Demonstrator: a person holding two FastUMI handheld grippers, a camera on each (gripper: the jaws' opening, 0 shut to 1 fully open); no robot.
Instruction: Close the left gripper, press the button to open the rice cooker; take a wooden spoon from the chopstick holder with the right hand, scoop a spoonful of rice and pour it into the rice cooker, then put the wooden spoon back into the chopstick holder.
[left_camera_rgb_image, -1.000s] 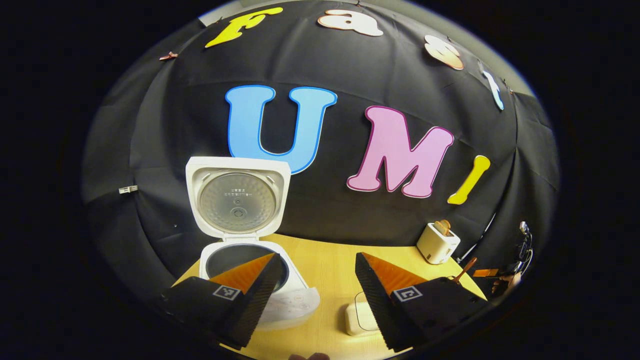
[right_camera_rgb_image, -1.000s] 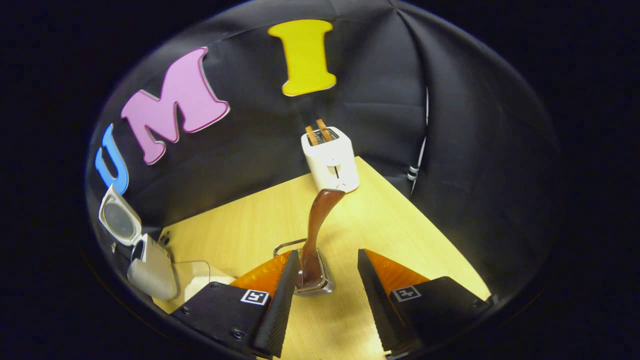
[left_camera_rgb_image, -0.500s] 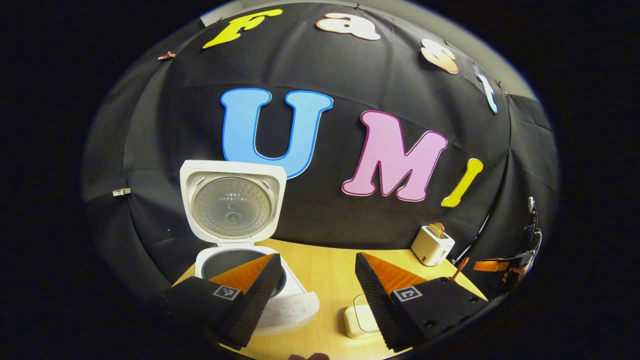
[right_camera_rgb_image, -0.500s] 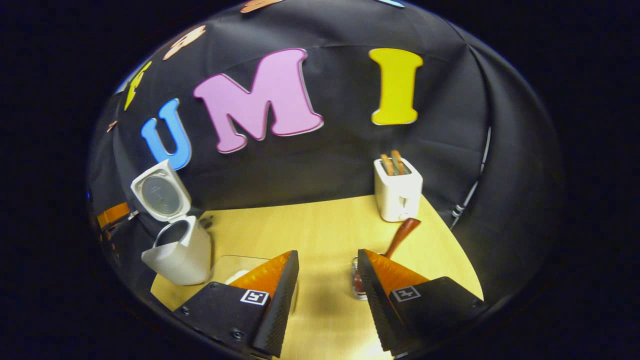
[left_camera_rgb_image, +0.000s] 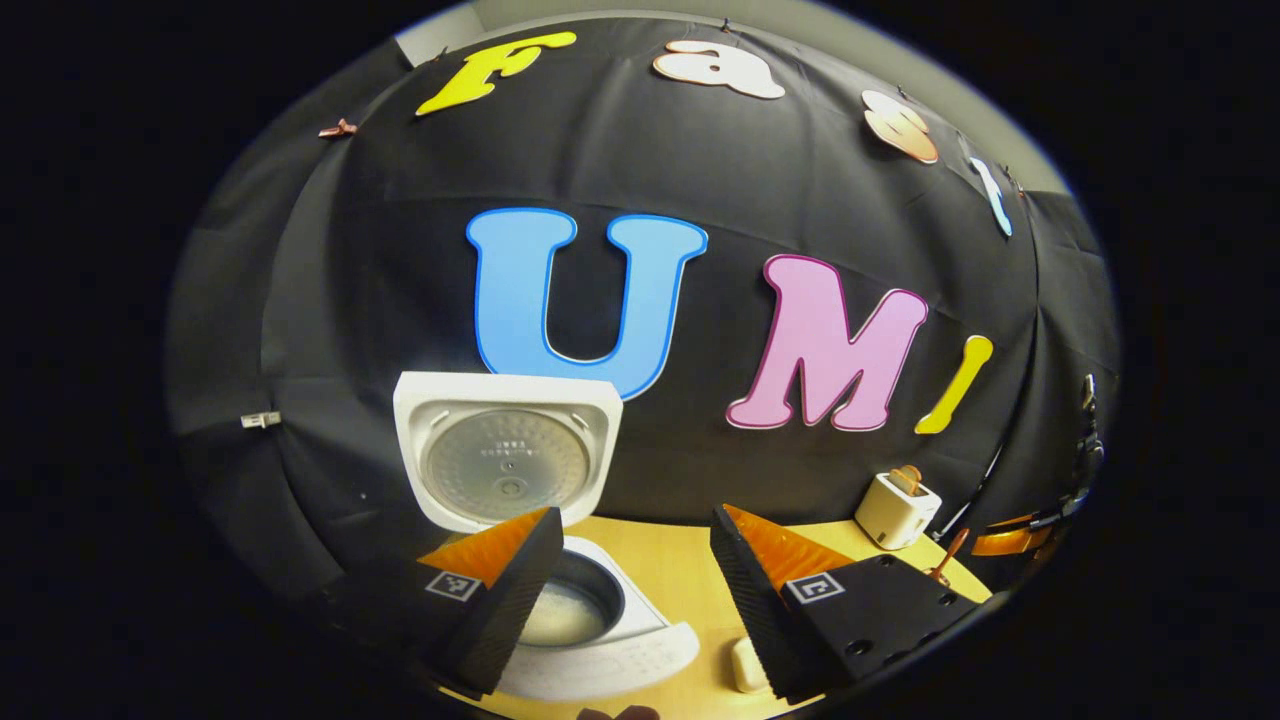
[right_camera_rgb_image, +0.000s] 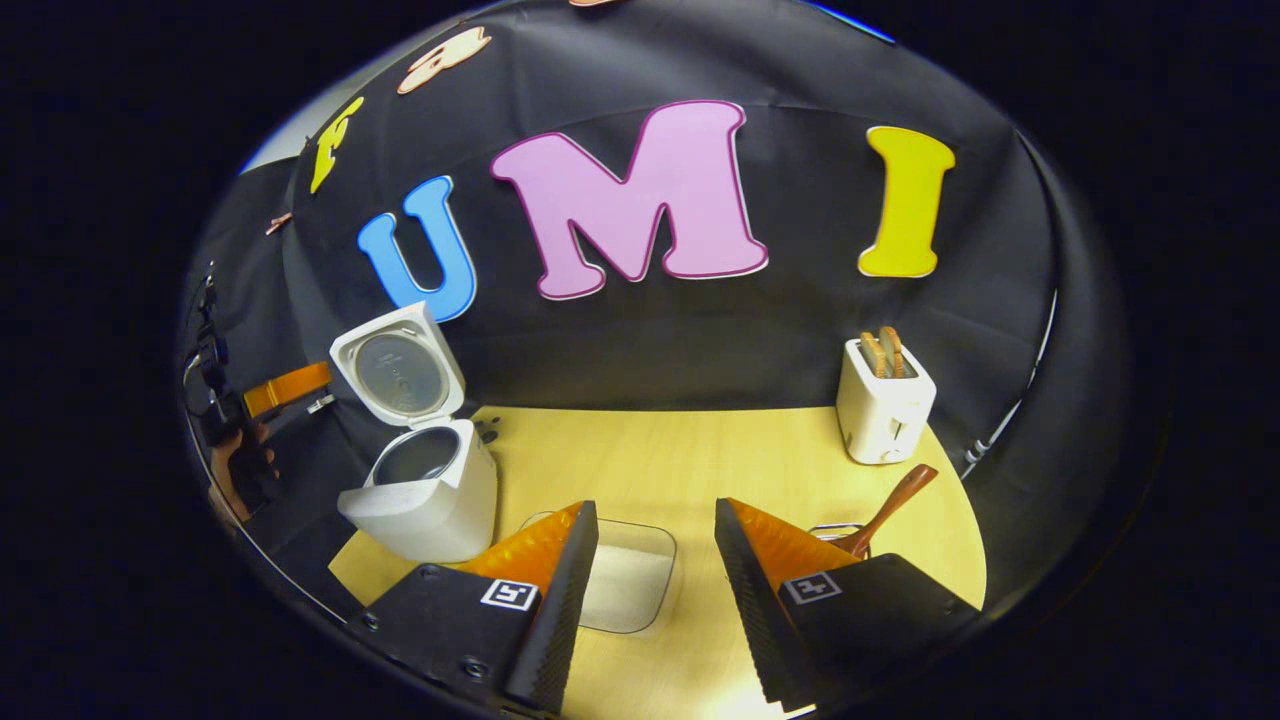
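The white rice cooker (left_camera_rgb_image: 600, 655) stands open, lid (left_camera_rgb_image: 505, 460) upright, with something pale at the bottom of its pot (left_camera_rgb_image: 565, 615). My left gripper (left_camera_rgb_image: 632, 545) hangs open just above and in front of it, holding nothing. In the right gripper view the rice cooker (right_camera_rgb_image: 425, 495) is at the left, and the wooden spoon (right_camera_rgb_image: 888, 508) leans in the metal chopstick holder (right_camera_rgb_image: 830, 530) to the right. The right gripper (right_camera_rgb_image: 655, 535) is open and empty, above a clear container of rice (right_camera_rgb_image: 625, 580).
A white toaster (right_camera_rgb_image: 885, 405) with two slices stands at the back right of the wooden table (right_camera_rgb_image: 700, 450). The left gripper (right_camera_rgb_image: 285, 388) and the hand (right_camera_rgb_image: 235, 480) holding it show far left. Black cloth walls close the back and sides.
The right gripper has drawn back from the spoon, which stays in the holder, and swung left over the rice container. The left gripper has moved closer to the open cooker.
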